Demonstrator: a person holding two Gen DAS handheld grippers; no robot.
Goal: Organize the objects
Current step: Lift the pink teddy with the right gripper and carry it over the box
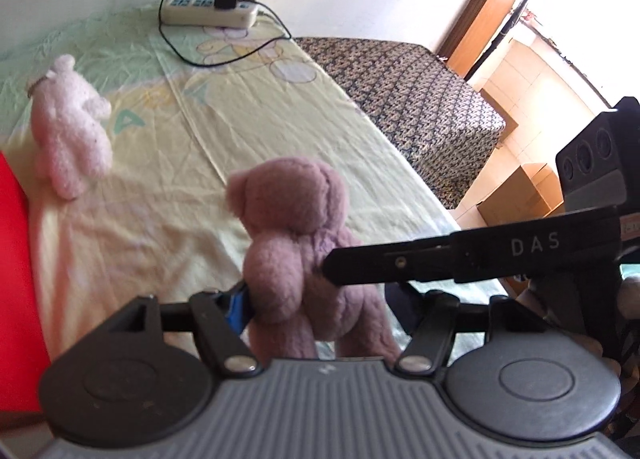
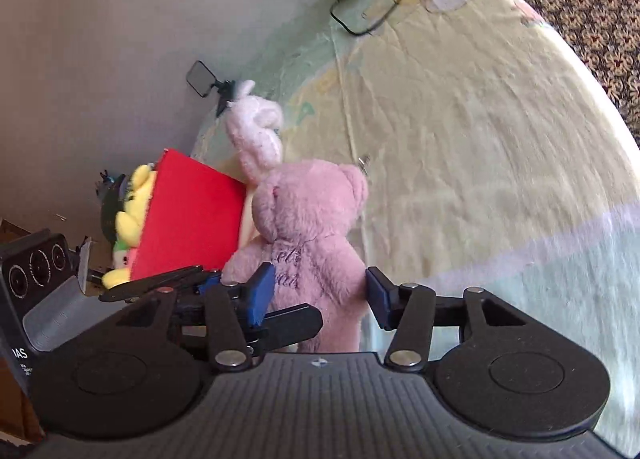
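Teddy bear, mauve-pink, stands upright on the bed sheet, back toward both cameras, stitched lettering across its back. Right gripper straddles its lower body: left blue pad touching the bear's flank, right blue pad just beside the other flank with a sliver of sheet showing between, so jaws moderately apart, not clamped. Left gripper: one blue pad sits against the bear's left side; the opposite finger is hidden behind the plush and the right gripper's black finger crossing in front, so grip can't be confirmed, probably loose contact only.

Pale pink plush bunny sits just behind the bear, beside a red box. Yellow plush shows behind the box's far side, apparently inside it. White power strip with black charger plugged in and cable lies at the sheet's far end by the wall. Dark patterned mattress runs along the sheet's right edge; cardboard boxes on the floor beyond.
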